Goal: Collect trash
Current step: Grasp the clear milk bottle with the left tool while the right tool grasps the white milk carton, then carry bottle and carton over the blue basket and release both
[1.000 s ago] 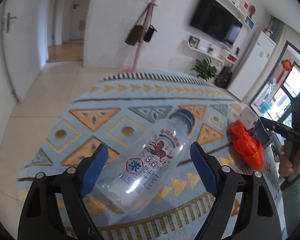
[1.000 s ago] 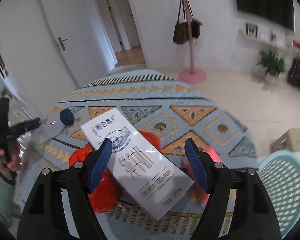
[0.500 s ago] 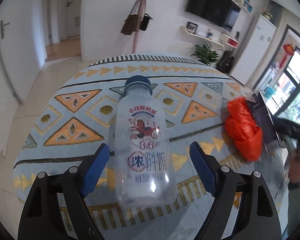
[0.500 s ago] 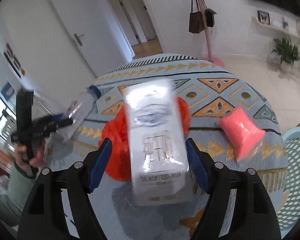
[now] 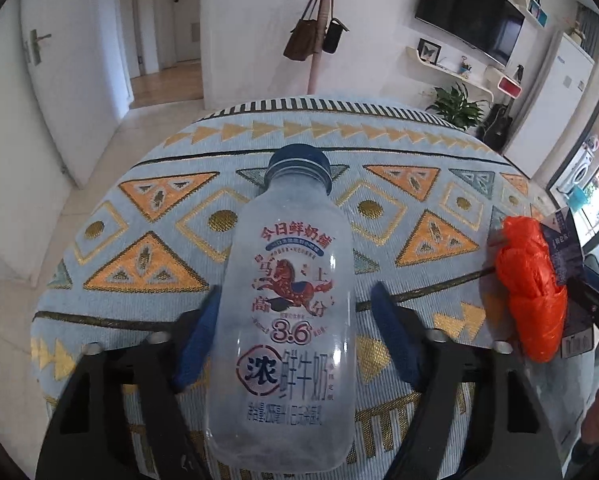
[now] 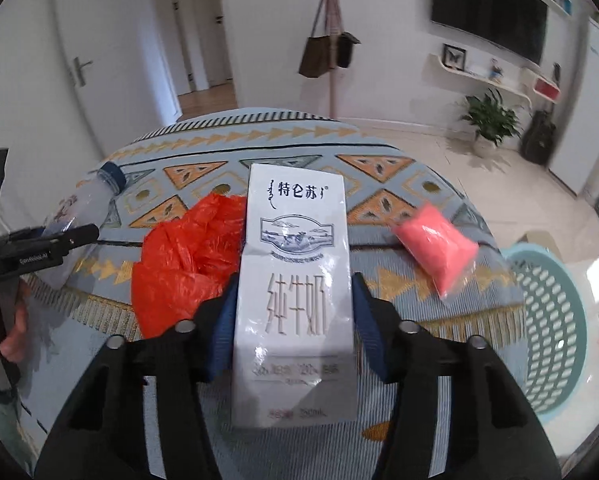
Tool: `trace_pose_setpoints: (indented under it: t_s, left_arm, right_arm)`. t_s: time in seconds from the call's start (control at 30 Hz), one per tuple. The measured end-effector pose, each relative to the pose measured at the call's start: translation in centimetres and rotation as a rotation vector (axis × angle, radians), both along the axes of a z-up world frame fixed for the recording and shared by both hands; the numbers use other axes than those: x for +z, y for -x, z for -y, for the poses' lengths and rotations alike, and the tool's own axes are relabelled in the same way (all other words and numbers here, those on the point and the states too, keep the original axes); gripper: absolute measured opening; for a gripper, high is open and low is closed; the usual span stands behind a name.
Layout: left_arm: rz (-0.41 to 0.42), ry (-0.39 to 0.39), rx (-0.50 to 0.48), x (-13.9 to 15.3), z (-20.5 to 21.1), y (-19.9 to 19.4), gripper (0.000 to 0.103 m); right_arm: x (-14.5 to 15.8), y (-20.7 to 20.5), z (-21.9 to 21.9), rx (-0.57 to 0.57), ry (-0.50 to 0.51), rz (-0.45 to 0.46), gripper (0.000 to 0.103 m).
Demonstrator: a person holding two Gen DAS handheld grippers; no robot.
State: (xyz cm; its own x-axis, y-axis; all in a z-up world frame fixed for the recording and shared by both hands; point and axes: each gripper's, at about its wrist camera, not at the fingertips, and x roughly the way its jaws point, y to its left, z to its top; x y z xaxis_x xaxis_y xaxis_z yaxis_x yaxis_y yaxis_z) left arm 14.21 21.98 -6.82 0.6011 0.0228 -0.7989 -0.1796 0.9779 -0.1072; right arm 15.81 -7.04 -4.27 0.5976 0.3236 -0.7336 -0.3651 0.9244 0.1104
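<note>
My left gripper (image 5: 295,328) is shut on a clear plastic milk bottle (image 5: 287,320) with a dark blue cap, its cap pointing away from me. My right gripper (image 6: 293,316) is shut on a white milk carton (image 6: 295,292), held lengthwise between the blue pads. Both are over a patterned rug-like cloth (image 5: 147,264). A crumpled orange plastic bag (image 6: 183,264) lies just left of the carton; it also shows at the right of the left wrist view (image 5: 531,292). A pink packet (image 6: 435,248) lies to the carton's right. The left gripper and bottle (image 6: 79,208) show at the far left of the right wrist view.
A teal slotted basket (image 6: 555,320) stands on the floor at the right, beyond the cloth's fringe. A pink coat stand (image 5: 319,28) with bags, a potted plant (image 5: 459,104) and a white door (image 5: 59,80) are behind.
Both grippers have closed: the left on the bottle, the right on the carton, which have straightened between the pads. The right view has swung so more of the basket shows.
</note>
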Motion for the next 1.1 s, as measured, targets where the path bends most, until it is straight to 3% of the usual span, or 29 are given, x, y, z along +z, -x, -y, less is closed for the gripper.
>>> trace_pose_setpoints:
  t_s: [0.13,0.23,0.47,0.7,1.1]
  left_arm:
    - [0.023,-0.010,-0.019,0.3,0.8,0.6,0.053]
    - [0.093,0.006,-0.050,1.6,1.9,1.8,0.053]
    - [0.277,0.057,-0.118,6.9,5.9,4.0,0.053]
    - [0.397,0.099,-0.194,11.2,11.3,4.0,0.053]
    - [0.441,0.143,-0.384,13.5,25.0,-0.1,0.053]
  right_arm:
    - [0.4,0.5,0.6,-0.024,-0.023,0.018,0.049]
    - [1.4,1.6,1.4,-0.046,-0.012,0.072,0.049]
    - [4.6,3.5,6.5,-0.149,-0.074,0.160,0.049]
    - [7.0,4.4,11.9,-0.269,-0.044,0.245,0.049]
    - [6.0,2.4,21.9,-0.448,-0.087,0.259,0.049]
